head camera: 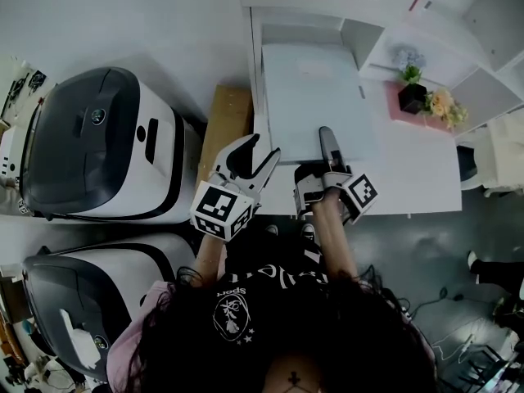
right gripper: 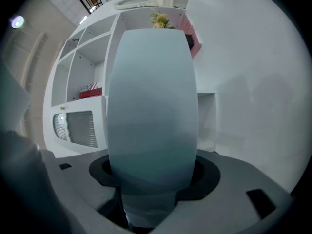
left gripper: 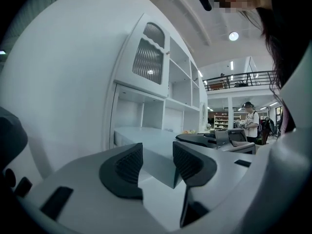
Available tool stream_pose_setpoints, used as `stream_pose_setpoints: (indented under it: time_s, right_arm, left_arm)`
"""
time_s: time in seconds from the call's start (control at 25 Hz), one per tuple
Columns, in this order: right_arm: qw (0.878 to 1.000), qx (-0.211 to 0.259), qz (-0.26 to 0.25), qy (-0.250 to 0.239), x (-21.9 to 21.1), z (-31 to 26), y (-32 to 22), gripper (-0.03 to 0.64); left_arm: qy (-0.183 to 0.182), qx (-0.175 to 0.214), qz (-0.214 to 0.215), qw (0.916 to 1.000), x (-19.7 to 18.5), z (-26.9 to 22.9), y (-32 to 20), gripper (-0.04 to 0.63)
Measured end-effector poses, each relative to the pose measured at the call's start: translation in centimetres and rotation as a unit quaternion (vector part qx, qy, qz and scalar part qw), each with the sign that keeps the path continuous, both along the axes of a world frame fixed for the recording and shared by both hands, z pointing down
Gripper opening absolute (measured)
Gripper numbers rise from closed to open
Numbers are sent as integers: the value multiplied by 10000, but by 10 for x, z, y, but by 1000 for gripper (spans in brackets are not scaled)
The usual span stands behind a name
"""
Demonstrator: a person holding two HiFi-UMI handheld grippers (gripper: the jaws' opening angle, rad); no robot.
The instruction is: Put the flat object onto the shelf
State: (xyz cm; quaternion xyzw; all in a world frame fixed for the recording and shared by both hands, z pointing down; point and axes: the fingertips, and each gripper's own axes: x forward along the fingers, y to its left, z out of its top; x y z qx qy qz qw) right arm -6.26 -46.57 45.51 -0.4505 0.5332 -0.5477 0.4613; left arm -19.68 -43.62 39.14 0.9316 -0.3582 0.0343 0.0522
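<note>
A flat pale blue-grey board (head camera: 315, 97) lies lengthwise on the white desk (head camera: 417, 170), its far end at an open compartment of the white shelf unit (head camera: 458, 23). My right gripper (head camera: 327, 137) is shut on the board's near edge. In the right gripper view the board (right gripper: 151, 96) fills the space between the jaws of the right gripper (right gripper: 151, 179). My left gripper (head camera: 262, 150) hangs open just off the board's near left corner. In the left gripper view that corner (left gripper: 156, 147) shows beyond the empty gap of the left gripper (left gripper: 157, 160).
Two white-and-dark machines (head camera: 98, 146) (head camera: 90, 301) stand to the left, with a brown panel (head camera: 225, 125) between them and the desk. A dark flower pot (head camera: 412, 97) and yellow flowers (head camera: 446, 105) sit on the desk's right. A person (left gripper: 251, 123) stands far off.
</note>
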Motion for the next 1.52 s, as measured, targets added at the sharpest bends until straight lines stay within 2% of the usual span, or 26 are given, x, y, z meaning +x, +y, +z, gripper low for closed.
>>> stream_pose_setpoints:
  time_s: [0.4,0.64,0.76,0.88,1.08,1.52]
  right_arm:
    - [9983,-71,-529,253,-13,4,-51,302]
    - [9963,-87,-824,239,-14,7,-80,304]
    - [9954,-31,-935,187,-13,8,-96,302]
    - [9945,75,-1021,229,-12,7,-110,304]
    - [9935,42,-1104,288,-11,7,-129,304]
    - [9906,105,-1302,399,-10,8,-164,304]
  left_arm:
    - [-172,-74,-106,9998,9,12,-21,192]
    - [-254,-24,-382,9989,18,22,-48,193]
    - [-577,192,-420,9973,20,26,-66,193]
    - [-889,235,-477,9946,23,34,-84,195]
    - [-640,102,-593,9961,24,35,-105,195]
    - [-547,15,-703,9960,26,39,-143,195]
